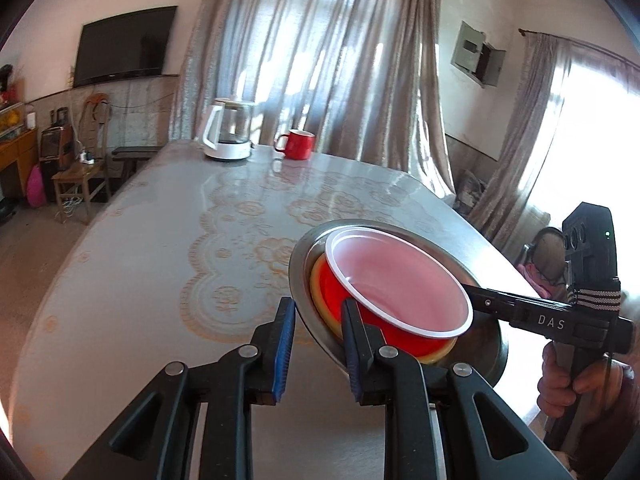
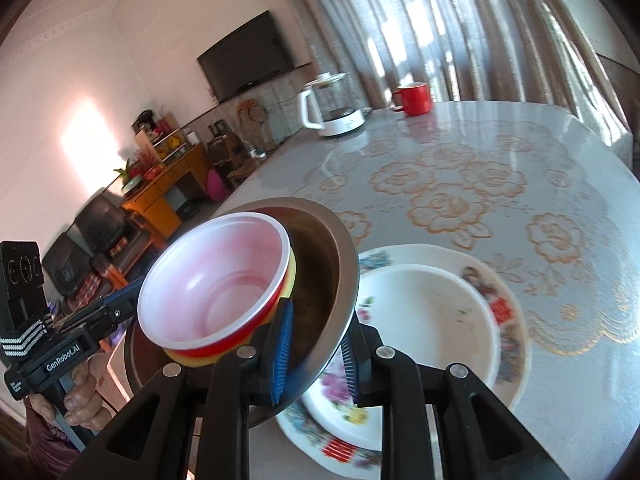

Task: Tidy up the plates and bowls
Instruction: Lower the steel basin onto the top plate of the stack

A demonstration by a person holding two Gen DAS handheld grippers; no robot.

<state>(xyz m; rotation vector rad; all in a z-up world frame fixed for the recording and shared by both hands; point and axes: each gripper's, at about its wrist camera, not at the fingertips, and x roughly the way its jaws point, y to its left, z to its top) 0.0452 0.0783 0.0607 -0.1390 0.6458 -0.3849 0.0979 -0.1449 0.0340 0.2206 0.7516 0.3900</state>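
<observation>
A steel bowl (image 1: 486, 346) (image 2: 320, 248) hangs tilted above the table with a yellow bowl (image 1: 316, 280) and a red bowl (image 1: 400, 280) (image 2: 216, 280) with a pale inside nested in it. My left gripper (image 1: 318, 340) (image 2: 132, 300) has the near rim between its blue pads. My right gripper (image 2: 316, 348) (image 1: 468, 292) clamps the opposite rim. In the right wrist view a white plate (image 2: 432, 320) lies on a flowered plate (image 2: 516, 344) on the table, partly under the steel bowl.
A glass kettle on a white base (image 1: 228, 132) (image 2: 332, 108) and a red mug (image 1: 296, 144) (image 2: 414, 98) stand at the far end of the lace-patterned table (image 1: 180, 220). Chairs and cabinets line the wall to the left. Curtains hang behind the table.
</observation>
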